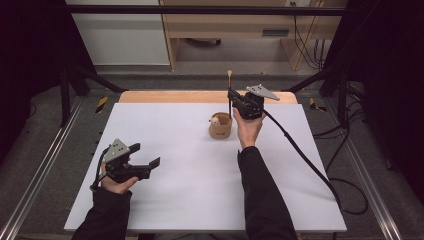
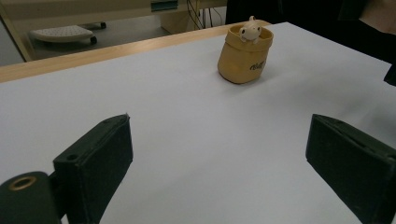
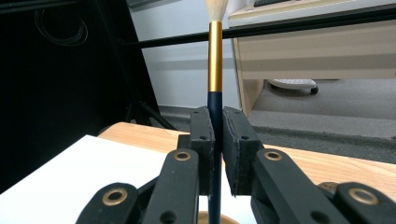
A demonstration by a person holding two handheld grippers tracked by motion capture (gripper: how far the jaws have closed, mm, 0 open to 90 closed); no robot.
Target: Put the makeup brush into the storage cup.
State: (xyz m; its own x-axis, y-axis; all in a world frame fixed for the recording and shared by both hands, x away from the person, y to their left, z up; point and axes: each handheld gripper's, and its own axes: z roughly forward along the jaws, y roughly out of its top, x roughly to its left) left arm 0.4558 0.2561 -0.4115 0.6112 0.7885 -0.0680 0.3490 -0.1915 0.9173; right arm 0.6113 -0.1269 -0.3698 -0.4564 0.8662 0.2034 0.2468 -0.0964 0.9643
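A slender brush (image 3: pixel 215 93), dark handle, gold ferrule, pale bristles up, is pinched upright by the right tool (image 1: pixel 231 100) above a tan rounded cup (image 1: pixel 220 126) near the counter's (image 1: pixel 175 200) far edge. Left tool (image 1: pixel 147 156) is held spread.

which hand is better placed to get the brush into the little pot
The right. The right gripper already has its jaws shut on the brush, held upright just above and behind the tan pot. The left gripper sits open and empty near the table's front left, well away from the pot.
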